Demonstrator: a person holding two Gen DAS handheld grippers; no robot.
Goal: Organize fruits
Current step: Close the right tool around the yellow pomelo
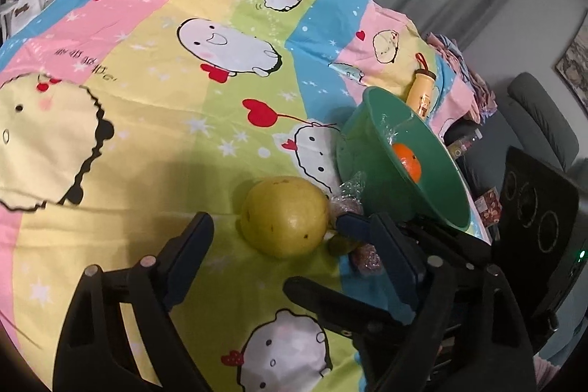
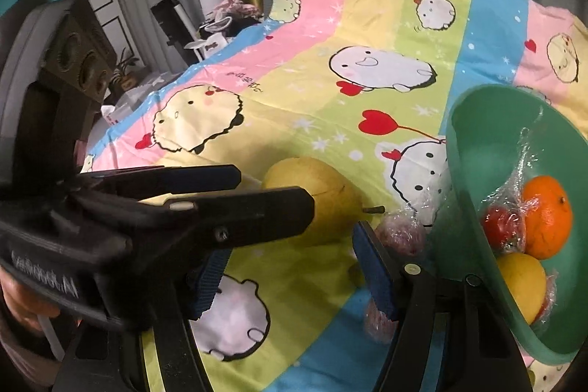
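The left gripper (image 1: 294,237) hangs nearest over the cartoon-print bedsheet (image 1: 176,120), its jaws spread apart with nothing pressed between them; the big yellow pear (image 1: 284,221) lies on the sheet just ahead of the gap. The right gripper (image 2: 297,256) is likewise released, its jaws apart over the sheet. By its right finger lie two small plastic-wrapped reddish fruits (image 2: 400,230), possibly plums. Past them, toward the sheet's right edge, the tilted green bowl (image 2: 474,142) holds an orange (image 2: 547,215), a wrapped red fruit (image 2: 501,226) and a yellow fruit (image 2: 522,285). A yellow bottle (image 1: 422,90) lies beyond the bowl.
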